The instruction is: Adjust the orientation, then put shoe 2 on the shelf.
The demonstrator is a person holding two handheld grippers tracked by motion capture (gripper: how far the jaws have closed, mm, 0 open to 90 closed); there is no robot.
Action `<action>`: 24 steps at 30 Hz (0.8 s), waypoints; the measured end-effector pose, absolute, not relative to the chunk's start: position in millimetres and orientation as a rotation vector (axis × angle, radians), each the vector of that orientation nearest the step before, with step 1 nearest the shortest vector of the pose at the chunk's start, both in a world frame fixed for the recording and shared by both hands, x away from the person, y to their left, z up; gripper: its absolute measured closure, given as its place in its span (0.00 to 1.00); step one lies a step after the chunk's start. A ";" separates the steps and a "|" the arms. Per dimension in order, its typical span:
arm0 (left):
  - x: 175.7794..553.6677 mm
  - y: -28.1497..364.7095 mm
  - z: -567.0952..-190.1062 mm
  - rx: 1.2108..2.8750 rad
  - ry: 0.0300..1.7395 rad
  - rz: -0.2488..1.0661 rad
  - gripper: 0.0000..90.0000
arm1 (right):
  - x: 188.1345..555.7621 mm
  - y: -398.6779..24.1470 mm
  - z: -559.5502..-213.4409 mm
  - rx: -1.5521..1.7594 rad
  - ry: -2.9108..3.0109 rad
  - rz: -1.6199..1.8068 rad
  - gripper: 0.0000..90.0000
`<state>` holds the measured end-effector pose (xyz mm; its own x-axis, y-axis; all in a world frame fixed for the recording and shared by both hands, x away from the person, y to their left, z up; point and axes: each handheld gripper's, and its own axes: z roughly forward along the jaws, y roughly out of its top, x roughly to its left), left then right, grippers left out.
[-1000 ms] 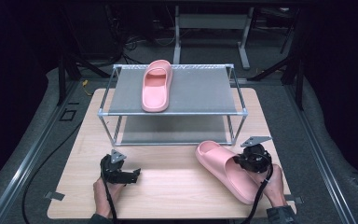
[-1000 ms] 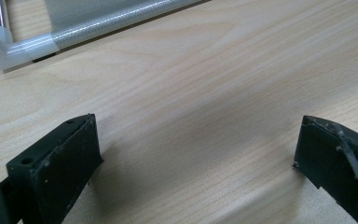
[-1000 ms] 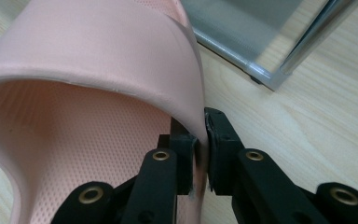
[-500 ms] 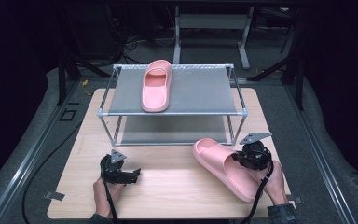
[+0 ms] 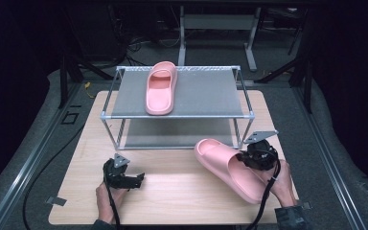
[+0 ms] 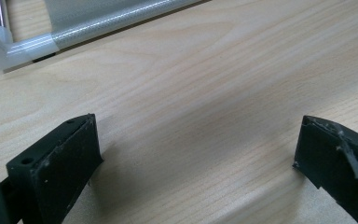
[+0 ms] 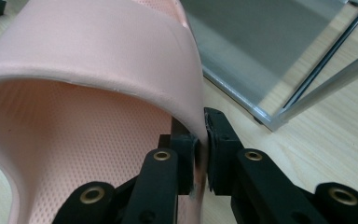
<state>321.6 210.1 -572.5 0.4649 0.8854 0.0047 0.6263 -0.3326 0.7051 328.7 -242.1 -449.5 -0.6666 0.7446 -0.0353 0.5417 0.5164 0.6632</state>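
The right tongs point(image 7: 200, 140) pinch the pink slipper's point(image 7: 93, 70) strap edge; the left tongs point(image 6: 196, 158) gape empty over the table point(image 6: 205, 84).

Left gripper point(image 5: 135, 178): lower left of the high view, held low in the person's left hand point(image 5: 106, 199), which enters from the bottom edge. Jaws wide apart; in the left gripper view they stand at the two bottom corners with nothing between them.

Right gripper point(image 5: 242, 157): lower right of the high view, held in the right hand point(image 5: 281, 184), pointing toward the frame's left. In the right gripper view point(image 7: 200, 140), jaws pinched nearly together, clamping a thin pink wall.
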 end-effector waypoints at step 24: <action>321.5 209.9 -572.4 2.075 1.254 0.522 0.00 | 334.0 -223.3 -389.9 0.953 2.476 0.964 0.93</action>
<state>321.5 209.9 -572.4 0.4634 0.8861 0.0045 0.6273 -0.3316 0.7046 334.0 -223.3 -389.9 -0.7273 0.6845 -0.0506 0.4701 0.5505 0.6899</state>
